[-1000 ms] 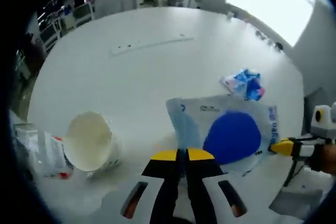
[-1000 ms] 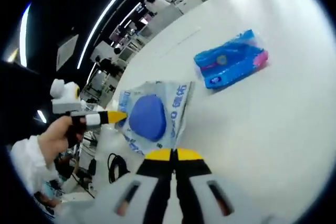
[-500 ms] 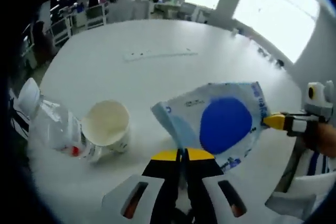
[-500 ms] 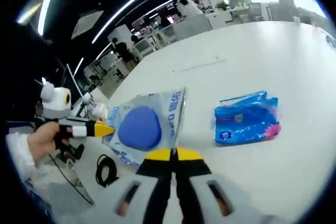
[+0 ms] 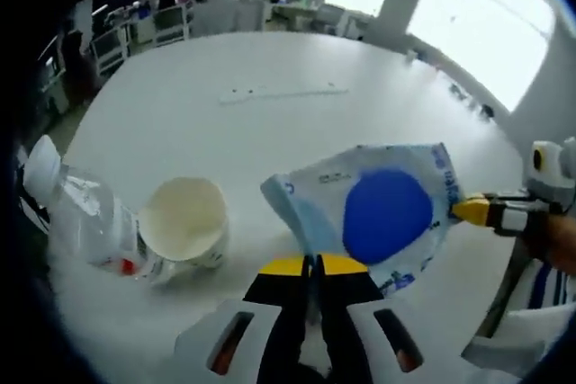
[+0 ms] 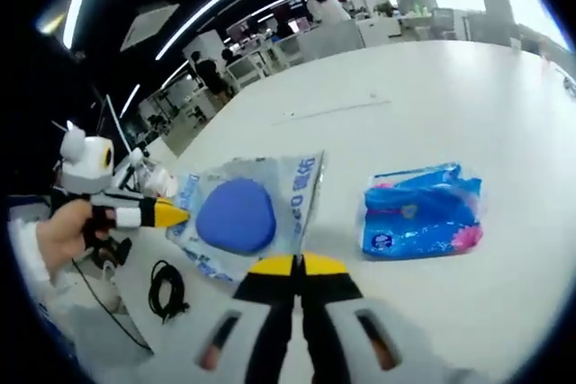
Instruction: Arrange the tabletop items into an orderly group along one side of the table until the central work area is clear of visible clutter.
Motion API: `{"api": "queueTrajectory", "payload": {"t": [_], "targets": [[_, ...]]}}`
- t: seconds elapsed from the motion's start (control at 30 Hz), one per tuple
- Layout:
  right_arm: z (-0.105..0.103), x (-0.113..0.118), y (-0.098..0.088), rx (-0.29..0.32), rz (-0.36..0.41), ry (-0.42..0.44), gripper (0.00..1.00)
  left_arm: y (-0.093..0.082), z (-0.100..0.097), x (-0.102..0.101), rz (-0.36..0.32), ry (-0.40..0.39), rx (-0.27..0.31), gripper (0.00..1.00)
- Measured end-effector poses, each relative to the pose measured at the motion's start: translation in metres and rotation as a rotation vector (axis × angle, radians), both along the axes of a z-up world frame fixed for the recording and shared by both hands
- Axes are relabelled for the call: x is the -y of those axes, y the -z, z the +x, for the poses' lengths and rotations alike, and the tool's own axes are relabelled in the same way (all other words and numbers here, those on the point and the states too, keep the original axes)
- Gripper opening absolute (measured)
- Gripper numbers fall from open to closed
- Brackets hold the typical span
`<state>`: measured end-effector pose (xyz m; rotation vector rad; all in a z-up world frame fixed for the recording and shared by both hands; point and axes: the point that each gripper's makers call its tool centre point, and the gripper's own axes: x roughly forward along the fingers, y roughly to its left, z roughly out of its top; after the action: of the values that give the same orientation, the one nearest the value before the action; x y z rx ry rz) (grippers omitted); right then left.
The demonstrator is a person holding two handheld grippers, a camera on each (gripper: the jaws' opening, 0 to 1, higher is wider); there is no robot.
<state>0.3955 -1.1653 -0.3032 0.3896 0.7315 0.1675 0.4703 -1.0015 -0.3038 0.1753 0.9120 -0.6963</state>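
Your left gripper has its fingers closed on one edge of the single blue-and-white pouch, and your right gripper pinches the opposite edge, stretching it above the white desk. One plastic bottle, one paper cup and one blue tissue pack lie there.

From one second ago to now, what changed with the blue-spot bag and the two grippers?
Both views shifted, so the hands moved; the bag looks carried a little toward the paper cup and plastic bottle. No grasp changed: left gripper and right gripper each remain shut on an opposite edge of it. The blue tissue pack lies on the table as before.
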Motion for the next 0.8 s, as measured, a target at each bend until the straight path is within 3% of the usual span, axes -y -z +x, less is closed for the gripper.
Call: {"api": "queueTrajectory", "payload": {"t": [0.13, 0.53, 0.8], "targets": [[0.010, -0.002, 0.007, -0.019, -0.041, -0.007, 0.00, 0.006, 0.005, 0.003, 0.060, 0.012, 0.047, 0.00], [0.034, 0.002, 0.032, -0.068, -0.097, -0.043, 0.00, 0.022, 0.015, 0.001, 0.060, -0.032, 0.024, 0.00], [0.039, -0.001, 0.048, -0.104, -0.083, -0.040, 0.00, 0.034, 0.022, -0.002, 0.106, -0.021, 0.038, 0.00]]}}
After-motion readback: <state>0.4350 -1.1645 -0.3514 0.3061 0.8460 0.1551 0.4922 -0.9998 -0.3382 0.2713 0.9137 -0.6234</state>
